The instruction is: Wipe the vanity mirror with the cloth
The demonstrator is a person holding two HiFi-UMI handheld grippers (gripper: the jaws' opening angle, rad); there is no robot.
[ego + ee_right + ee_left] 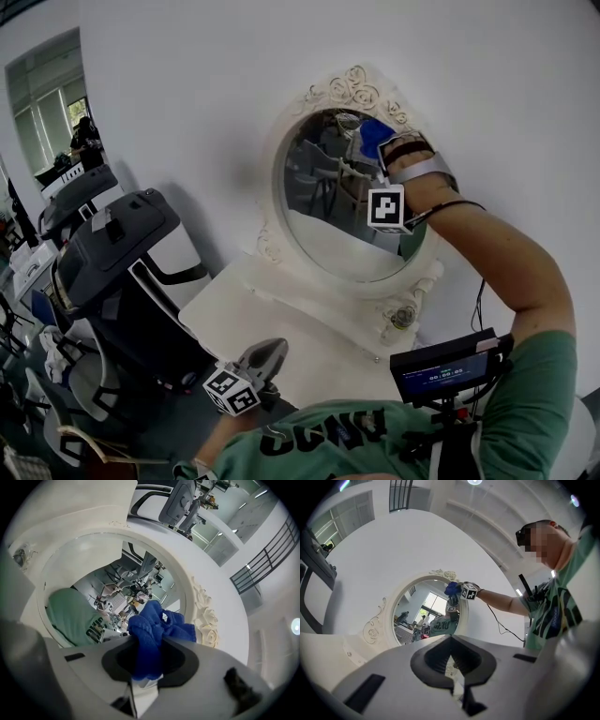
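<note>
Head view: right gripper [367, 148] is raised to the vanity mirror [323, 230], at the upper right of the oval glass, just inside the carved white frame [349, 86]. The blue cloth [375, 131] is bunched at its tip. The left gripper [264, 354] is held low, near my chest and just off the near edge of the white vanity top [281, 314], well apart from the mirror.

Right gripper view: jaws clamped on the cloth [157, 627]. One fold runs down between the pads, the rest spills out ahead of the right gripper [149, 657] toward the glass [89, 569]. The carved roses of the frame [206, 618] sit just beside the cloth. I cannot tell for certain that the cloth touches the glass.

Left gripper view: left gripper [451, 657] jaws together, nothing between them. It looks up at the mirror [417, 606]. The cloth [452, 588] shows at the mirror's top right rim.

A grey office chair [117, 239] stands left of the vanity.
</note>
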